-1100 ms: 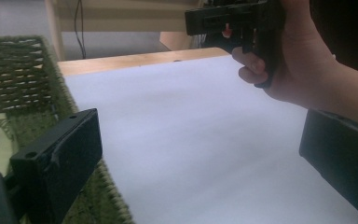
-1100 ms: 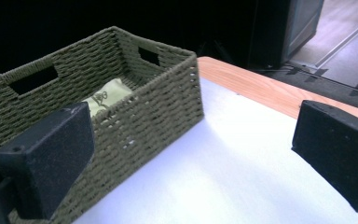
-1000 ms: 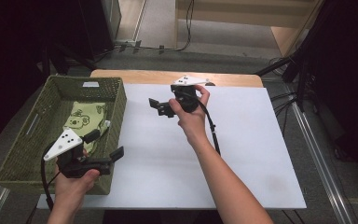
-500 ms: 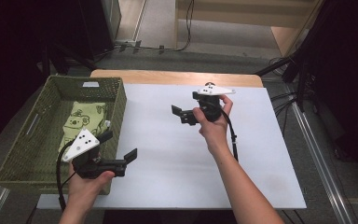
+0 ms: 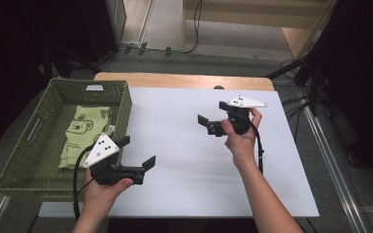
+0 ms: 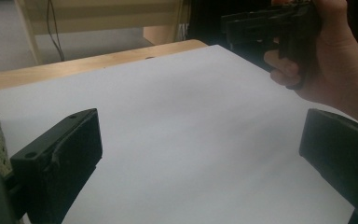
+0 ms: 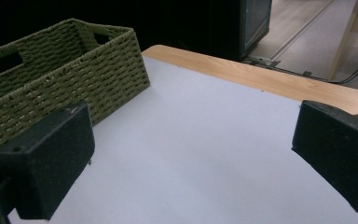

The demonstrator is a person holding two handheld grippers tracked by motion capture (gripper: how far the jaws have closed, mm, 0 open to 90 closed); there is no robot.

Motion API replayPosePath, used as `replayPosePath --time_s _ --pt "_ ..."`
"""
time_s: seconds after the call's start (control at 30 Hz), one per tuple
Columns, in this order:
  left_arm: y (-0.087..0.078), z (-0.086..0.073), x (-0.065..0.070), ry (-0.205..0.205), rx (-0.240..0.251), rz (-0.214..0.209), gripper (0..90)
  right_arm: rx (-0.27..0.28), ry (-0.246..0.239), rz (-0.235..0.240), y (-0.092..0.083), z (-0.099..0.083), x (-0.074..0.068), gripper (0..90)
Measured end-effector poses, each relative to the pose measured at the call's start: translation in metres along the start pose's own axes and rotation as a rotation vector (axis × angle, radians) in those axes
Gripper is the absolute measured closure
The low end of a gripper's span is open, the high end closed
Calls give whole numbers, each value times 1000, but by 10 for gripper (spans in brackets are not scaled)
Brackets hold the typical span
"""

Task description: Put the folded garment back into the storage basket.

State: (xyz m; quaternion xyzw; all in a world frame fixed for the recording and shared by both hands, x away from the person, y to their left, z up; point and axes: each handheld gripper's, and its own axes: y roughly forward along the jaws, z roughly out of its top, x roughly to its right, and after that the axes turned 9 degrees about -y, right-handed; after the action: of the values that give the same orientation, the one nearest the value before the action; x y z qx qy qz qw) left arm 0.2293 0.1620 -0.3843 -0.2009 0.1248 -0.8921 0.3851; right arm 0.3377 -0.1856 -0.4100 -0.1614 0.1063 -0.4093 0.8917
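Both grippers have pulled away right of the basket point(image 5: 39, 141); left gripper point(image 5: 138, 155) and right gripper point(image 5: 205, 124) gape empty, cloth point(image 5: 82, 133) delivered.

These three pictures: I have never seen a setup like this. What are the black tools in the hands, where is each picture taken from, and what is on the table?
A person sits at a table covered with a white sheet and holds a hand tool with two black jaws in each hand. The high view looks down from above the person: the left gripper is low at the left, beside a green woven basket, and the right gripper is farther out over the middle of the sheet. A folded green cloth with a printed pattern lies in the basket.

The other two pictures come from small cameras riding on the tools, each looking along its own jaws. The left gripper view also catches the person's right hand with its tool. The right gripper view looks towards the basket.

Both tools have their jaws wide apart and hold nothing.
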Motion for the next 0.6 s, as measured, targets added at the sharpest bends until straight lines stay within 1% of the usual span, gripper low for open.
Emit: replayPosePath --time_s 0.1,0.13,0.2,0.23,0.37,0.43,0.57,0.6 --pt "2 0 2 6 3 2 0 5 6 -9 -9 -6 4 0" --pt "2 0 2 6 3 2 0 5 6 -9 -9 -6 4 0" --pt "4 0 3 2 5 -3 0 7 12 -14 -14 -10 5 0" --pt "6 -1 3 6 1 -6 0 7 15 -17 -18 -12 6 0" --pt "14 -4 4 4 -13 -9 0 16 9 -28 -30 -19 9 0" --pt "16 -5 5 5 -14 -9 0 25 15 -32 -36 -22 10 0" --pt "19 -8 5 7 -15 -7 0 31 7 -44 -47 -28 11 0" --pt "20 -9 5 7 -16 -6 0 31 7 -44 -47 -28 11 0"
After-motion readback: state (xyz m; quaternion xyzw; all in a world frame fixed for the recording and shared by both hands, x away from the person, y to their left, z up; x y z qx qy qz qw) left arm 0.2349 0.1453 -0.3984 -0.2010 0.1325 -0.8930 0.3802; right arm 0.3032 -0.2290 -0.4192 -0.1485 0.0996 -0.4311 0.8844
